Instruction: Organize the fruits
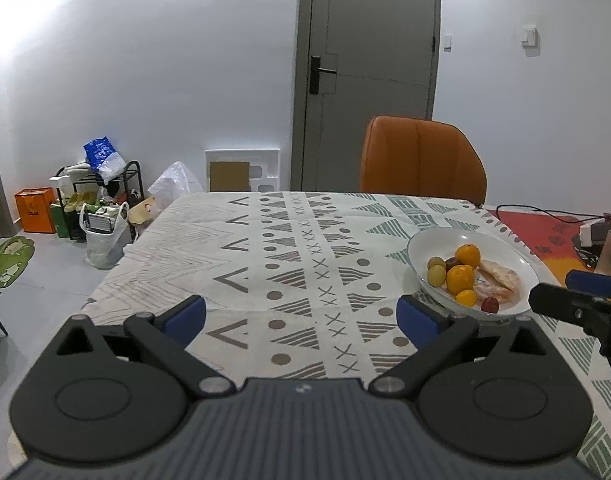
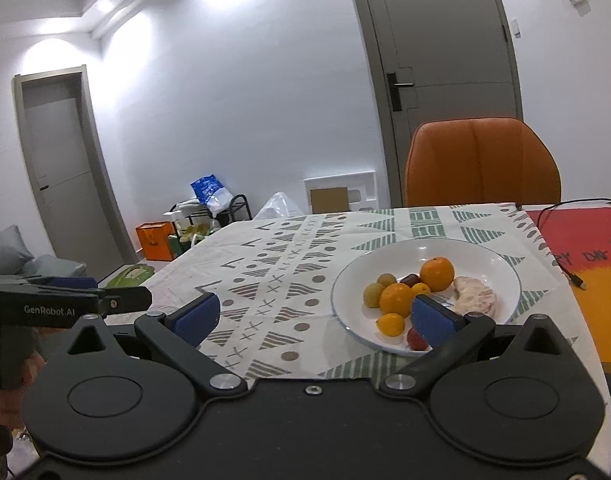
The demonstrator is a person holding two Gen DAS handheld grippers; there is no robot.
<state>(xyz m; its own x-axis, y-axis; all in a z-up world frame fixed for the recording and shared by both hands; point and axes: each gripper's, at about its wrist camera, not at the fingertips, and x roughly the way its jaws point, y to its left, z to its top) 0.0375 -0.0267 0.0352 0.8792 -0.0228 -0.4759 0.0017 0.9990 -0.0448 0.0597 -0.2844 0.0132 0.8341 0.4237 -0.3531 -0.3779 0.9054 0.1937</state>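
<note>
Fruit [image 1: 461, 278] sits piled in a white bowl [image 1: 425, 244] on the patterned tablecloth [image 1: 265, 260] in the left wrist view; the left gripper [image 1: 301, 314] gapes empty, and the frame cuts off the right gripper [image 1: 577, 300]. From the right wrist, the right gripper [image 2: 319, 318] also gapes empty, one pad [image 2: 433, 320] hiding part of the bowl [image 2: 345, 292]. Bare cloth [image 2: 273, 276] stretches leftward.

The left gripper [image 1: 301, 312] points forward and somewhat downward, its two blue-padded fingers [image 1: 185, 316] spread wide with nothing between them. The right gripper [image 2: 317, 312] is angled the same way, its jaws equally wide and gripping nothing. Each shows in the other's camera as a black shape at the frame edge (the right one [image 1: 577, 300] seen from the left wrist), so they sit side by side.
</note>
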